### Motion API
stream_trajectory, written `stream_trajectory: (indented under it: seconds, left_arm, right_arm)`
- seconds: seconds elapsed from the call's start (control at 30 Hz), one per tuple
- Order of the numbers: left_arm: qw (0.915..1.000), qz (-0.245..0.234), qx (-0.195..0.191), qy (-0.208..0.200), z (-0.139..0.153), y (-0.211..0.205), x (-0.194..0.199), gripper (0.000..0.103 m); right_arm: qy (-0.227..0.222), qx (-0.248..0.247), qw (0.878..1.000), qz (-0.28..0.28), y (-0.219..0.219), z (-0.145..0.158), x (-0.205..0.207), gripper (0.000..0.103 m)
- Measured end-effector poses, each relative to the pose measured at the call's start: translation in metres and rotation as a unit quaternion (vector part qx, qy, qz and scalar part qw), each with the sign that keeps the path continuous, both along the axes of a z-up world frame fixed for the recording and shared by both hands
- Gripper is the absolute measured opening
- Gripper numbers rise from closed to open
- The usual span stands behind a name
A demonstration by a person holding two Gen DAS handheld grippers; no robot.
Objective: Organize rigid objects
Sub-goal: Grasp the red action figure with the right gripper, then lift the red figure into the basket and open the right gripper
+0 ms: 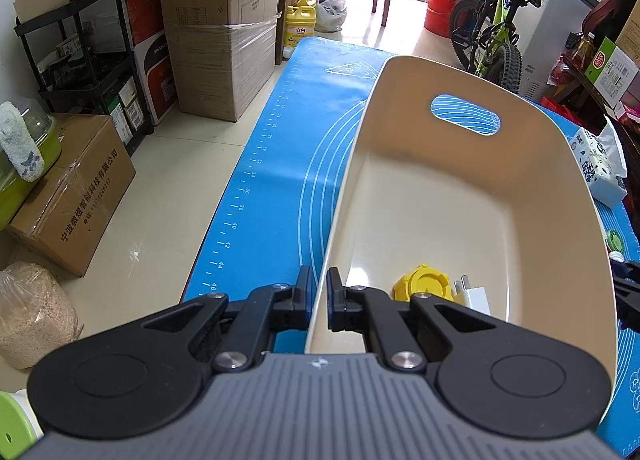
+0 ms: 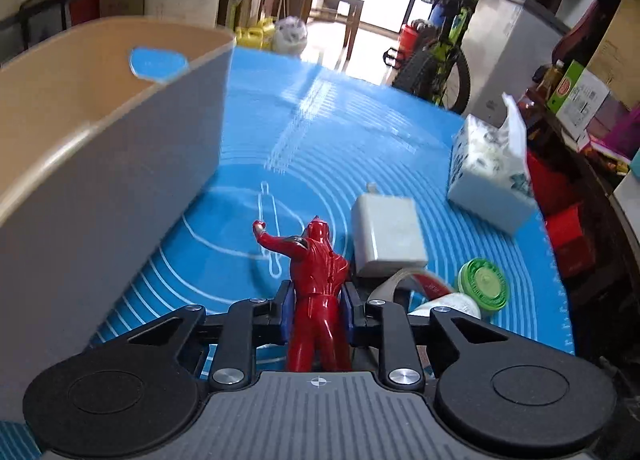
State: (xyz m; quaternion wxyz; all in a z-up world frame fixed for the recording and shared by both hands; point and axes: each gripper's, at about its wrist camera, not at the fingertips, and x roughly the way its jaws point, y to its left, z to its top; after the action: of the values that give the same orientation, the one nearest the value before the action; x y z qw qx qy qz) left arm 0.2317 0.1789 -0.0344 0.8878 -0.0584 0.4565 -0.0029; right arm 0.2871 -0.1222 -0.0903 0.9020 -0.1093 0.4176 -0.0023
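Blue mat [image 2: 320, 132] covers the bench, w/ a cream bin [image 1: 460, 196] on it. Left tongs [image 1: 319, 302] are clenched on the bin's near wall; yellow cap [image 1: 422, 284] and white plug [image 1: 476, 298] lie inside. Right tongs [image 2: 317, 310] grip a red figure [image 2: 318, 284] at the waist, beside the bin, near a white charger [image 2: 386, 230] and green lid [image 2: 484, 280].

The left gripper [image 1: 318, 296] sits low in the centre of its frame, pointing steeply down, its two black fingers [image 1: 303, 292] nearly together and pinching the thin side wall of the bin [image 1: 472, 196]. The right gripper [image 2: 318, 310], also low and central in its view and angled downward, has its blue-padded fingers [image 2: 286, 316] pressed against both sides of a red figurine [image 2: 318, 288].
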Motion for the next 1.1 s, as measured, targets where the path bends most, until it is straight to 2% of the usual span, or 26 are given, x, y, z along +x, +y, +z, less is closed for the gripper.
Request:
stream_trajectory:
  seconds: [0.57, 0.83, 1.1]
  left_arm:
    - [1.0000, 0.001, 0.000, 0.000, 0.000, 0.000, 0.000, 0.008]
    - [1.0000, 0.000, 0.000, 0.000, 0.000, 0.001, -0.001, 0.008]
    - [1.0000, 0.000, 0.000, 0.001, 0.000, 0.001, -0.001, 0.008]
  right_arm:
    - [-0.103, 0.049, 0.993, 0.003, 0.010, 0.081, -0.021, 0.034]
    - [-0.138, 0.074, 0.987, 0.037, 0.042, 0.120, -0.023, 0.034]
    - [-0.150, 0.102, 0.981, 0.064, 0.076, 0.139, -0.012, 0.034]
